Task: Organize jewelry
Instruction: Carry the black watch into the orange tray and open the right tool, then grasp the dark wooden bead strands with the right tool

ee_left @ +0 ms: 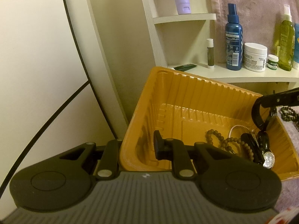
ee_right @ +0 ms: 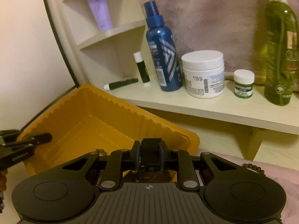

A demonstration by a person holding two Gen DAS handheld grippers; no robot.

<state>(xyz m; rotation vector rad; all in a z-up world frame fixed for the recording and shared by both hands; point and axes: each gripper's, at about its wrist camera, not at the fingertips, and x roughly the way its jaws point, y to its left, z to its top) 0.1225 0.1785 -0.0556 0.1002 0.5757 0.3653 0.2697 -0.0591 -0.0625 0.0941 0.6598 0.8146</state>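
The left gripper point(ee_left: 140, 147) was clenched on the near-left wall of the ribbed orange plastic tray point(ee_left: 186, 93). The right gripper point(ee_right: 151, 154) grasped a black watch strap point(ee_left: 257, 115) above the tray's right side, where a brown wooden bead bracelet point(ee_left: 220, 140) and a silver-faced watch point(ee_left: 268, 159) lay.

The orange ribbed tray point(ee_left: 186, 93) sits tilted, open side up. In its near right corner lie a brown bead bracelet point(ee_left: 220, 140), a pale chain point(ee_left: 235, 128) and a steel-faced watch point(ee_left: 268, 159). A black watch strap point(ee_left: 257, 115) hangs over the tray's right rim. More dark beads point(ee_left: 288, 113) lie outside, just right of the tray.
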